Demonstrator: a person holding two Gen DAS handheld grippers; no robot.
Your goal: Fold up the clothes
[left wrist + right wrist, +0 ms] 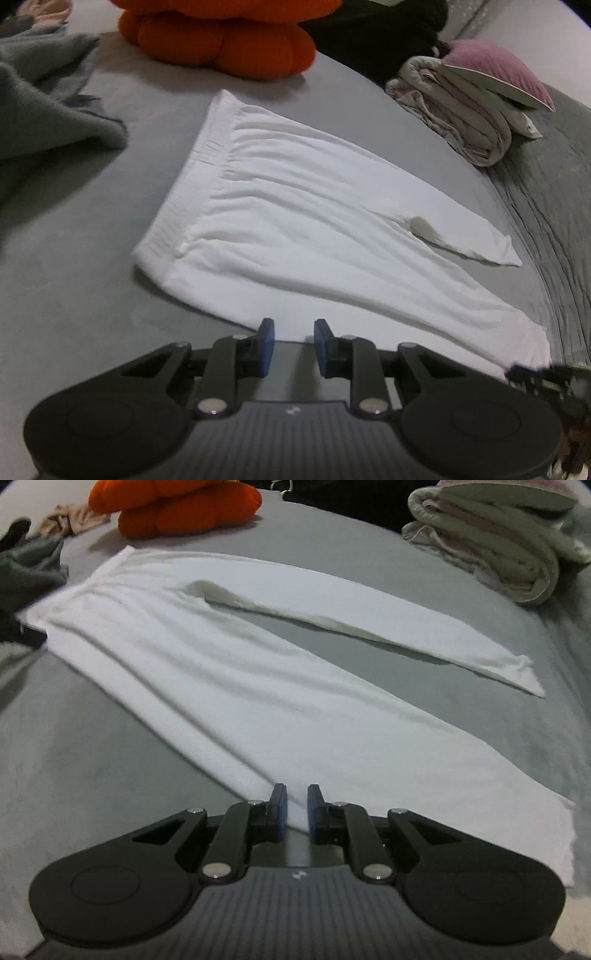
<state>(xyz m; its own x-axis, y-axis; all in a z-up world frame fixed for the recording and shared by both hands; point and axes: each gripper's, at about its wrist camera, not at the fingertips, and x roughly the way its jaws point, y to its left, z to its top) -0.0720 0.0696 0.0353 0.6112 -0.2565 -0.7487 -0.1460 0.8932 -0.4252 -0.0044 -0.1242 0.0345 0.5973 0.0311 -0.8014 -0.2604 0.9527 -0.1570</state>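
Hovering low at the near edge of the bed, the right claw and left claw each stand a little open, holding nothing, their blue pads just short of the white trousers' near leg. Those trousers lie spread flat, legs apart in a V, waistband to the left. They look thin, soft and light, likely to sag and slide; the waistband and cuff hems seem the firmest places to pinch. Farther off sit an orange cushion and folded bedding. No containers show.
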